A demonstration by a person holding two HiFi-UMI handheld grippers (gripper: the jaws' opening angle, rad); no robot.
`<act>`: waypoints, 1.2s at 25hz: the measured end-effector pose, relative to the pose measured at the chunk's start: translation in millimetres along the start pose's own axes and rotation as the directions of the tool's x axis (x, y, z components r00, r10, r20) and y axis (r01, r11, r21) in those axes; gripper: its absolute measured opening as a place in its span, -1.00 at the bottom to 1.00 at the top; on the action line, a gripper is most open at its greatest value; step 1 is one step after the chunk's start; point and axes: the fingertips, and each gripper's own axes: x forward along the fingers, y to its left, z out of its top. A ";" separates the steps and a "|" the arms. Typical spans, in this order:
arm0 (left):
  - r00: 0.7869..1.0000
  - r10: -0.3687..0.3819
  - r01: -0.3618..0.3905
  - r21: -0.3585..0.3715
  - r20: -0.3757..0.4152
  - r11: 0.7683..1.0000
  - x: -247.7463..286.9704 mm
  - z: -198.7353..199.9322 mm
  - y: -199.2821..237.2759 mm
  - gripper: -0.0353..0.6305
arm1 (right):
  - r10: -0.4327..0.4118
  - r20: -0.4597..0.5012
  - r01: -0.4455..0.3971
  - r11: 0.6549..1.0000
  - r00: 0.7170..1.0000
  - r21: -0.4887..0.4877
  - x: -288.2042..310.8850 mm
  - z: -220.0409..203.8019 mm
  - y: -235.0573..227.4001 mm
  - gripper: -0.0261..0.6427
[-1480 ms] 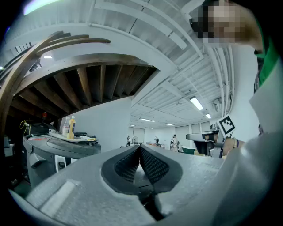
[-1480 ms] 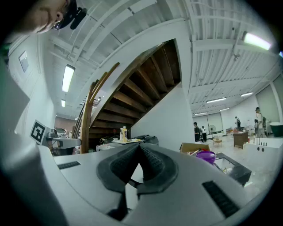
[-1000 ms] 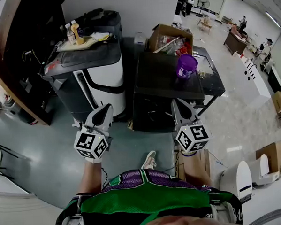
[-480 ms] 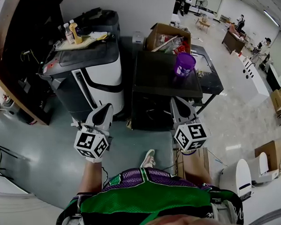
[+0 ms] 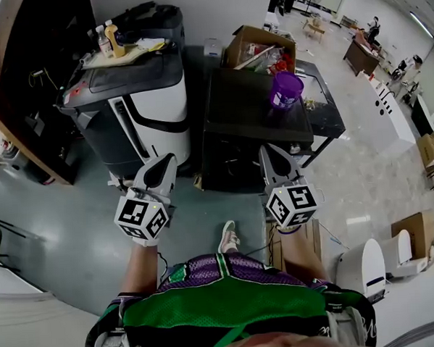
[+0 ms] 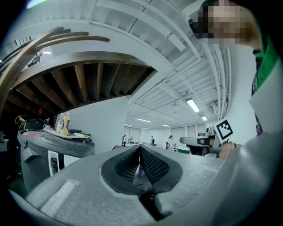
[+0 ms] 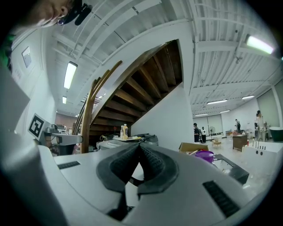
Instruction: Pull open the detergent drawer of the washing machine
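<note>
Two machines stand side by side ahead of me: a white and grey one (image 5: 145,111) on the left and a black one (image 5: 254,120) on the right. No detergent drawer can be made out on either. My left gripper (image 5: 165,159) hangs in the air before the white machine's lower front, jaws shut on nothing. My right gripper (image 5: 267,149) hovers at the black machine's front edge, also shut and empty. In the left gripper view the left gripper's (image 6: 139,148) pads meet at the tip. In the right gripper view the right gripper's (image 7: 139,145) pads are likewise pressed together.
Bottles (image 5: 110,35) and clutter sit on the white machine's top. A purple bucket (image 5: 286,90) stands on the black machine, with an open cardboard box (image 5: 257,47) behind it. A dark wooden stair (image 5: 24,85) rises at the left. My shoe (image 5: 227,237) is on the grey floor.
Both grippers stay shut and keep their places. The head view has drifted slightly, so the machines sit a little higher in the picture.
</note>
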 end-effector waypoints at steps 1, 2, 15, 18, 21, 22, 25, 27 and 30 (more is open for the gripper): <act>1.000 -0.004 0.004 -0.003 -0.003 1.000 0.8 -1.5 -1.0 -0.84 | 0.001 -0.003 -0.001 1.000 1.000 0.004 0.0 -1.6 0.3 -0.92; 1.000 -0.008 0.008 -0.006 -0.006 1.000 1.9 -3.0 -2.1 -0.84 | 0.001 -0.004 -0.001 1.000 1.000 0.007 0.0 -3.0 0.4 -0.92; 1.000 -0.003 0.002 -0.018 -0.024 1.000 26.1 -17.6 1.4 -0.84 | 0.121 -0.022 -0.119 0.990 0.992 0.075 27.4 -12.7 -3.7 -0.44; 0.999 0.007 -0.008 -0.022 -0.031 1.000 30.3 -21.8 4.2 -0.84 | 0.190 -0.013 -0.186 0.971 0.982 0.148 37.2 -16.4 -0.2 -0.22; 0.999 0.007 -0.008 -0.026 -0.039 1.000 36.2 -27.0 5.1 -0.84 | 0.216 -0.017 -0.209 0.961 0.976 0.183 47.5 -23.5 -2.6 -0.17; 0.999 0.006 -0.007 -0.025 -0.041 1.000 37.9 -28.9 5.6 -0.84 | 0.218 -0.022 -0.211 0.961 0.976 0.182 51.3 -27.0 -3.3 -0.17; 0.999 0.001 -0.002 -0.023 -0.049 1.000 43.7 -36.4 7.5 -0.84 | 0.226 -0.051 -0.216 0.965 0.973 0.152 63.7 -41.2 -3.4 -0.17; 0.999 0.003 -0.004 -0.027 -0.054 1.000 46.8 -40.7 8.0 -0.84 | 0.235 -0.076 -0.222 0.963 0.969 0.151 70.4 -54.7 -2.4 -0.17; 0.998 0.004 -0.006 -0.030 -0.055 1.000 51.8 -45.6 7.5 -0.84 | 0.251 -0.122 -0.227 0.957 0.960 0.178 78.0 -80.4 -2.3 -0.17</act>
